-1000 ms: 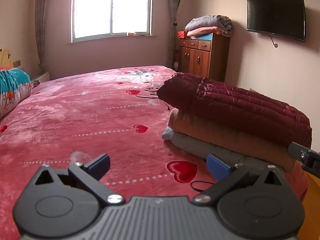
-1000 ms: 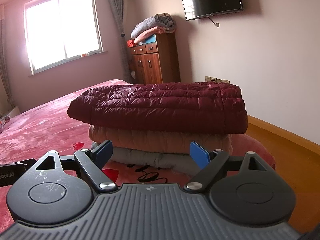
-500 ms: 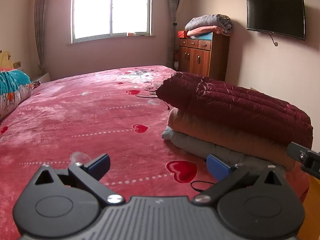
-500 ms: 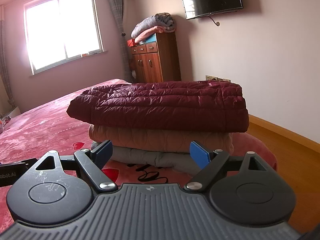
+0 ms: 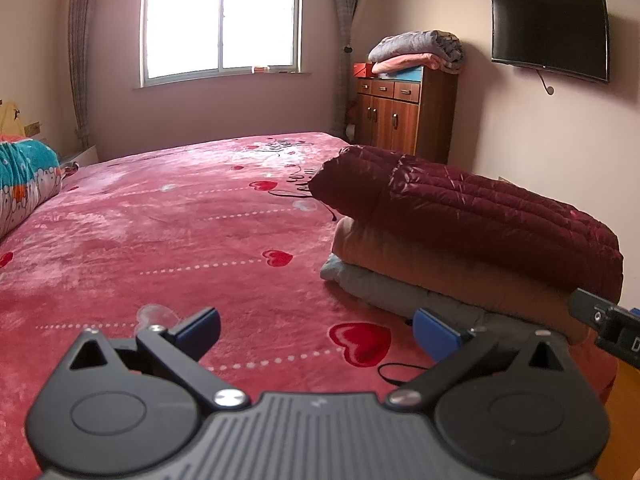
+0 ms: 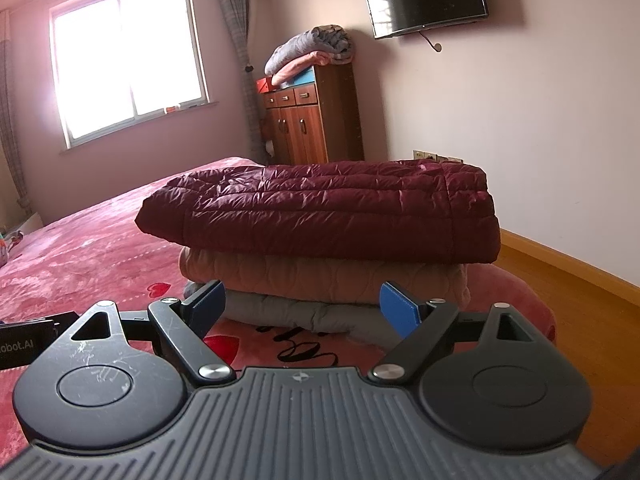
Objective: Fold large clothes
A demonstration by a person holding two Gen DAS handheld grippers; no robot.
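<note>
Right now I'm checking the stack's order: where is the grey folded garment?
The grey garment lies at the bottom, on the red bedspread, under the tan garment and maroon jacket.

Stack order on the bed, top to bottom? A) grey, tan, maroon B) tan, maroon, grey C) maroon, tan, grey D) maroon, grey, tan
C: the maroon puffer jacket lies on the tan quilted garment, which lies on the grey garment against the bed.

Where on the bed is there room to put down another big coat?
The widest bare stretch of the pink blanket lies between the teal pillow and the folded stack, topped by the maroon jacket. The strip in front of the left gripper is free too. The corner by the stack and right gripper is crowded.
</note>
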